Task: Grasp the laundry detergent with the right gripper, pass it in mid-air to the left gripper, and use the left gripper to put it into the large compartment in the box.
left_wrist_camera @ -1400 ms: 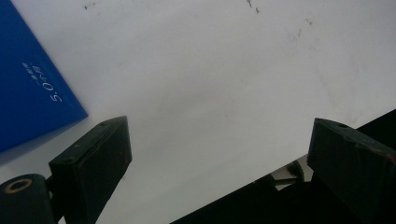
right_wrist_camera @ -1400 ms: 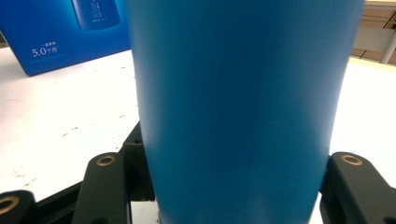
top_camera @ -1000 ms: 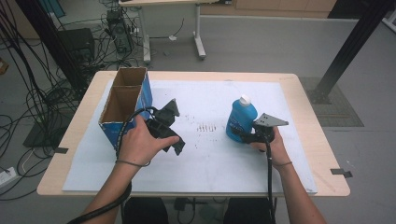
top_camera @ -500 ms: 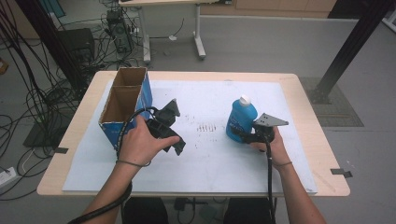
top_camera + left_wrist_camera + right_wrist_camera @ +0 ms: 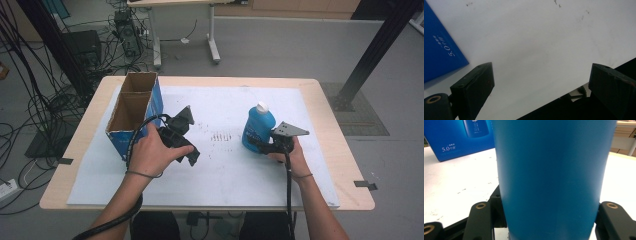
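A blue bottle [image 5: 258,125] with a white cap stands upright on the white mat, right of centre. My right gripper [image 5: 256,144] holds it low on the body from the near side. In the right gripper view the bottle [image 5: 551,170] spans the whole gap, and both jaws of the right gripper [image 5: 549,220] press on its sides. A hand holds my left gripper [image 5: 187,150] just above the mat, beside the blue carton [image 5: 132,112]. In the left gripper view the left gripper [image 5: 541,72] is wide open over bare white mat, and a corner of the carton [image 5: 441,52] shows at the left.
The carton is open at the top, has two compartments and stands near the table's left edge. Its blue printed side [image 5: 461,137] lies behind the bottle. The white mat [image 5: 225,170] covers most of the wooden table [image 5: 345,150]. Cables and desk legs are on the floor behind.
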